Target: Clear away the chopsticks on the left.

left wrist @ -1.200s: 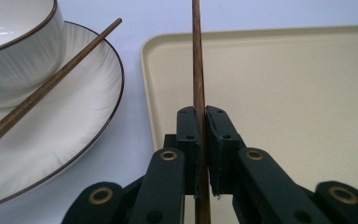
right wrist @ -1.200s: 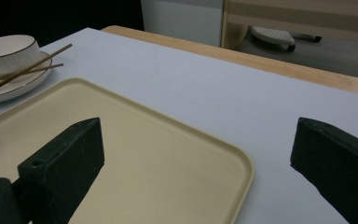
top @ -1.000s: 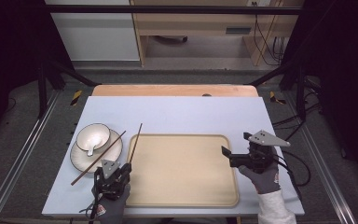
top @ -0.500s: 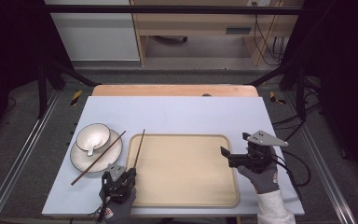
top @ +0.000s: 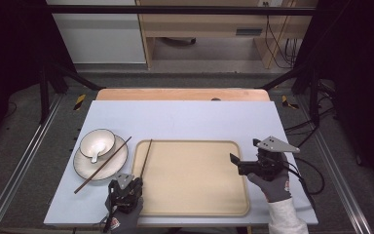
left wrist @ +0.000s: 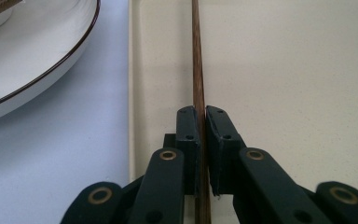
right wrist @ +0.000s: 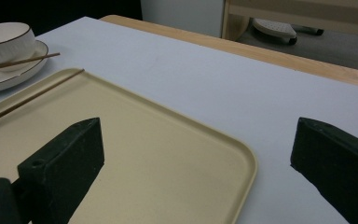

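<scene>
A beige tray (top: 195,180) lies in the middle of the light blue table. My left gripper (top: 135,181) is at the tray's near left corner, shut on a dark wooden chopstick (top: 146,158). In the left gripper view the jaws (left wrist: 200,112) pinch this chopstick (left wrist: 196,56), which runs away along the inside of the tray's left rim (left wrist: 135,70). A second chopstick (top: 102,165) rests across a white plate (top: 85,165) that carries a white bowl (top: 97,142). My right gripper (top: 237,165) hovers open at the tray's right edge with nothing between its jaws (right wrist: 198,135).
The plate (right wrist: 9,77) and bowl (right wrist: 4,42) sit left of the tray (right wrist: 168,154), close to its rim. A wooden strip (top: 182,94) borders the table's far side. Black frame posts stand at both sides, and a cable trails from the right gripper.
My left gripper has shifted slightly right with the chopstick, whose far end now lies over the tray's left rim. The right gripper has stayed put.
</scene>
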